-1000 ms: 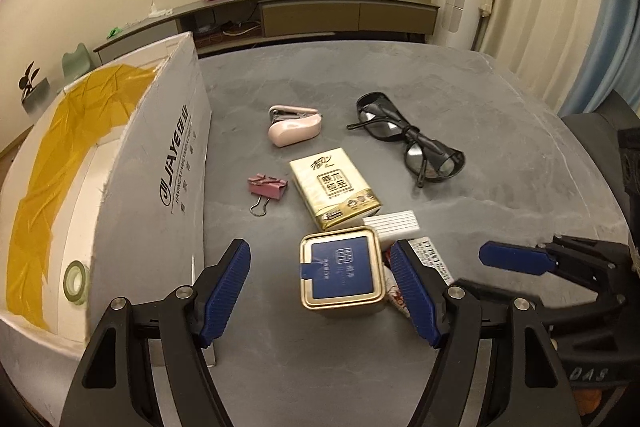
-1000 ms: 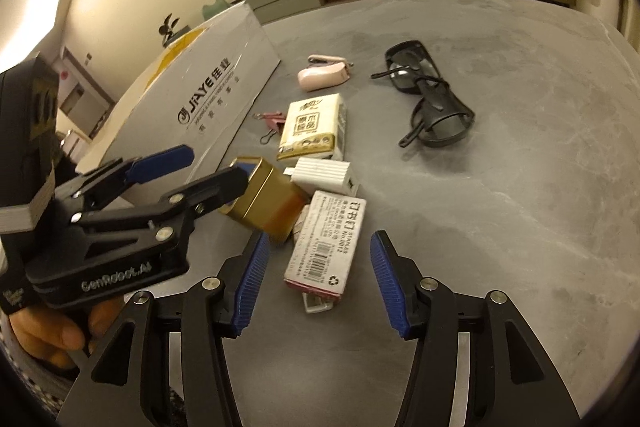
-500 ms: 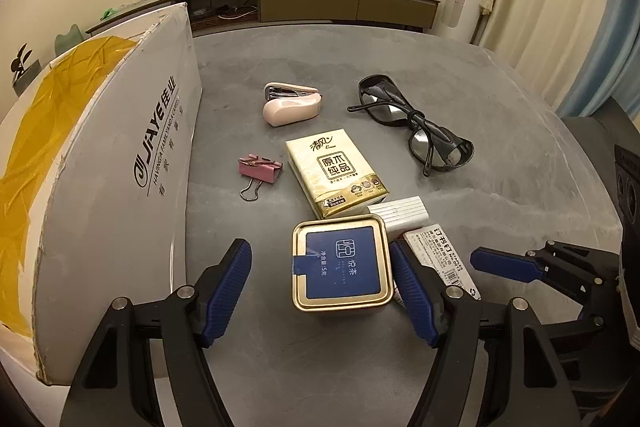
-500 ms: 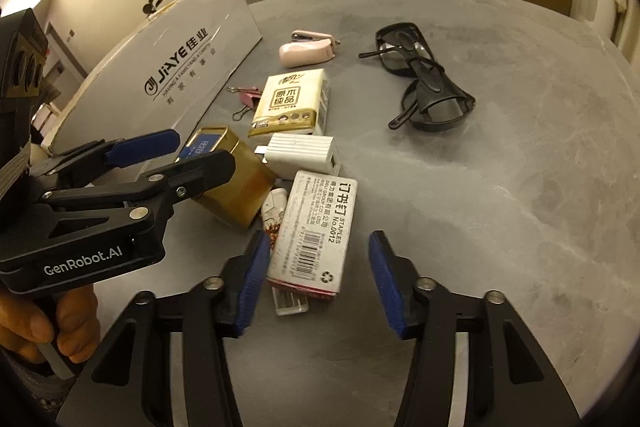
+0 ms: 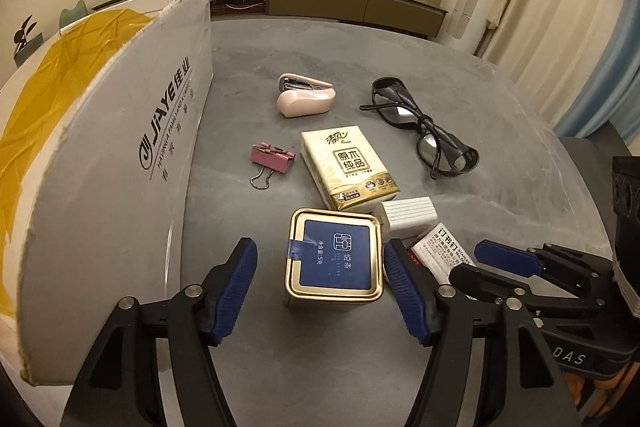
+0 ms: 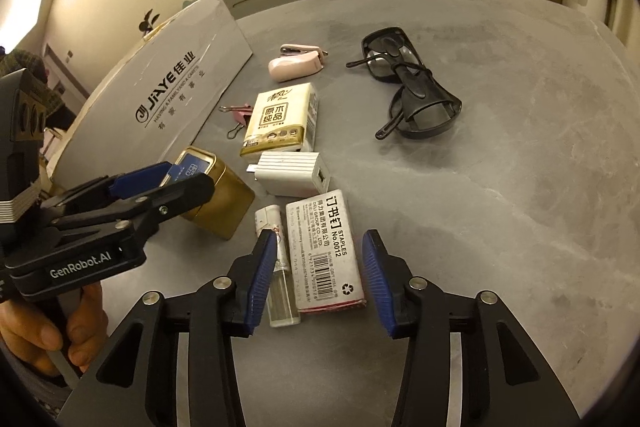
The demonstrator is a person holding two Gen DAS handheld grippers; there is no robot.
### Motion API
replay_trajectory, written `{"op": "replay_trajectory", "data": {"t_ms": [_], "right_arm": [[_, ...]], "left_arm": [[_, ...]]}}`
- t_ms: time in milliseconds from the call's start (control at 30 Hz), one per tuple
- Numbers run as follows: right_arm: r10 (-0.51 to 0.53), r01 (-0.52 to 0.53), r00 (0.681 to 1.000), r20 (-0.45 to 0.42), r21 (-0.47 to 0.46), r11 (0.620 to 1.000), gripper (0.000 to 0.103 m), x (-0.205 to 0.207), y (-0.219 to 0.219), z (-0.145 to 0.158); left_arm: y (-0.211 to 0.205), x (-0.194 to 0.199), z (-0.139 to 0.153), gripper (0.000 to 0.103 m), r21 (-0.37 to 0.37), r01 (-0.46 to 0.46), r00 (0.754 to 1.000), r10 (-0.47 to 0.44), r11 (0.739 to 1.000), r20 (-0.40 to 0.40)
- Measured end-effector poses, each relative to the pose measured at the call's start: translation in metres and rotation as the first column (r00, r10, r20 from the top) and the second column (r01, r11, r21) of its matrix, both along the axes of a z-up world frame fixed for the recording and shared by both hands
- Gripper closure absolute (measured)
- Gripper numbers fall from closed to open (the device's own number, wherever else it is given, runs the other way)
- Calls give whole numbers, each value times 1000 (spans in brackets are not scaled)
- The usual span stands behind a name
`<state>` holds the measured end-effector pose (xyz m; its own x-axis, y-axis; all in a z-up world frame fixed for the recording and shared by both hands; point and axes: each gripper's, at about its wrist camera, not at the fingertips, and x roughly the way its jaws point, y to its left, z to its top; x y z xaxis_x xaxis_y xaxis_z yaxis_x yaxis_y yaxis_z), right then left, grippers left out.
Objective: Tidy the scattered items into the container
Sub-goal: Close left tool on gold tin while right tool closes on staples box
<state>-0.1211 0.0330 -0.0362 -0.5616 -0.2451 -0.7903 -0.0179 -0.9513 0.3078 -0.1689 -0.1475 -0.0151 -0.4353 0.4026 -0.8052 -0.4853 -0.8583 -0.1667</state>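
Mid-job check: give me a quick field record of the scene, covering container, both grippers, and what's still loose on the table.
container: white cardboard box, at table's left
left gripper: open, straddling gold square tin with blue label
right gripper: open, straddling grey staples box
loose: pink stapler, pink binder clip, tissue pack, black glasses, white charger, clear tube
surface: grey stone table

Box wall (image 5: 120, 163) blocks left; charger (image 5: 408, 213), staples box (image 6: 326, 251) crowd tin (image 5: 334, 259) right; near table (image 5: 320, 367) free.
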Motion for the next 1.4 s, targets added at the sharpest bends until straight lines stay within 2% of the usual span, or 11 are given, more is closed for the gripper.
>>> {"op": "replay_trajectory", "data": {"t_ms": [133,267,367,433,467,533,833,1000,1400], "right_arm": [[25,-25,1000,8,13,1000,54,-2,-7,-4],[37,-39,999,31,87,995,54,-4,-16,-12],[36,-39,999,27,104,994,54,-4,-16,-12],[38,-41,999,28,112,993,55,-4,-15,-12],[39,-42,999,28,117,992,60,-4,-16,-12],[40,-43,999,26,126,991,63,-3,-17,-11],[19,-18,1000,-14,98,995,64,-1,-10,1],[11,-10,1000,-7,71,997,63,-2,-8,0],[-4,6,1000,-21,54,999,63,3,-5,4]], "left_arm": [[1,-3,-6,36,28,-2,1000,1,1000,31],[6,-9,-16,36,-3,-14,1000,14,1000,25],[5,-12,-23,36,-2,-18,999,18,1000,41],[5,-12,-26,40,-2,-12,999,12,1000,48],[6,-11,-28,49,-2,-3,999,3,1000,53],[8,-9,-27,50,-20,4,999,-3,1000,39],[9,-4,-24,50,-17,20,1000,-19,1000,21],[8,1,-20,50,-6,26,1000,-26,1000,9],[7,16,3,50,30,60,997,-58,998,-52]]}}
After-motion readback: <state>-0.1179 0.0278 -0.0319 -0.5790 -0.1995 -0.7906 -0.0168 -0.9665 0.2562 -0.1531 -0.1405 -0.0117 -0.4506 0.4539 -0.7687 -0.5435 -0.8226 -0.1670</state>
